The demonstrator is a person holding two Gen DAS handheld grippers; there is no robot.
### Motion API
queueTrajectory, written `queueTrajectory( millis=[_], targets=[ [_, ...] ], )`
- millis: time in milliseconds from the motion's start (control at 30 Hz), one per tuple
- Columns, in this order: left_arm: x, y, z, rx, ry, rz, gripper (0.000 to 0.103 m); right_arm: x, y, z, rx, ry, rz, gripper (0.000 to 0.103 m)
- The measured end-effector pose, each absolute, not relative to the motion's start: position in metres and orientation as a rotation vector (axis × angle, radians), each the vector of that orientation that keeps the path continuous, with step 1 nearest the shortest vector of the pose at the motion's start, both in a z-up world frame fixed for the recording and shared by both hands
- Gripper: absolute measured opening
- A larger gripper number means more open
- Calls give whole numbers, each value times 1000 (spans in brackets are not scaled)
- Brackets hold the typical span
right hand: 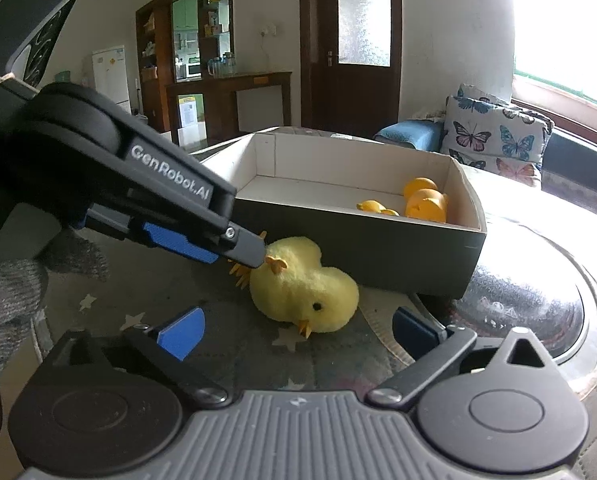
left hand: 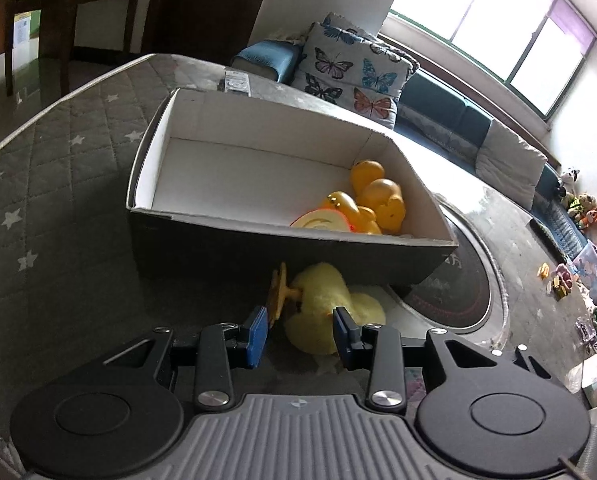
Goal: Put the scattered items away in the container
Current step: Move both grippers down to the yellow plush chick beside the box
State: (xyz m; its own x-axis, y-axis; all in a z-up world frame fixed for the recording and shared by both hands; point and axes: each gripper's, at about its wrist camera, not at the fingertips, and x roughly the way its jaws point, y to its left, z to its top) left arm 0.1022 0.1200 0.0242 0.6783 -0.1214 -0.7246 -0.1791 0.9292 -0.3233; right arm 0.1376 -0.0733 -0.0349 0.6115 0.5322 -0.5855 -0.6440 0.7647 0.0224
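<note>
A fluffy yellow plush chick (right hand: 304, 284) is straddled by the left hand-held gripper (left hand: 300, 330), jaws narrowly parted, beside a white-lined cardboard box (right hand: 378, 236); the right hand-held gripper (right hand: 298, 330) is spread wide.

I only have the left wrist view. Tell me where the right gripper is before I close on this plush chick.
Observer: The right gripper is open and low, facing the plush chick from its head end without touching it.
Operator: Give me the chick's pose.
Observer: It lies on its side, with its beak pointing at the right gripper and away from the box.
Operator: Report where my fingers sit.
Observer: The left gripper is open. One fingertip is right at the chick's orange foot, at the tail end. I cannot tell whether it touches.
</note>
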Motion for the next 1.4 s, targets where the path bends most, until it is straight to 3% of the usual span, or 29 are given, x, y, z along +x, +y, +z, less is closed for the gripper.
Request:
queueTrajectory(
  millis=[1400],
  targets=[
    [124,130,17,-345,815,56,39,162,-66,-47,-204,640,690,103]
  ],
)
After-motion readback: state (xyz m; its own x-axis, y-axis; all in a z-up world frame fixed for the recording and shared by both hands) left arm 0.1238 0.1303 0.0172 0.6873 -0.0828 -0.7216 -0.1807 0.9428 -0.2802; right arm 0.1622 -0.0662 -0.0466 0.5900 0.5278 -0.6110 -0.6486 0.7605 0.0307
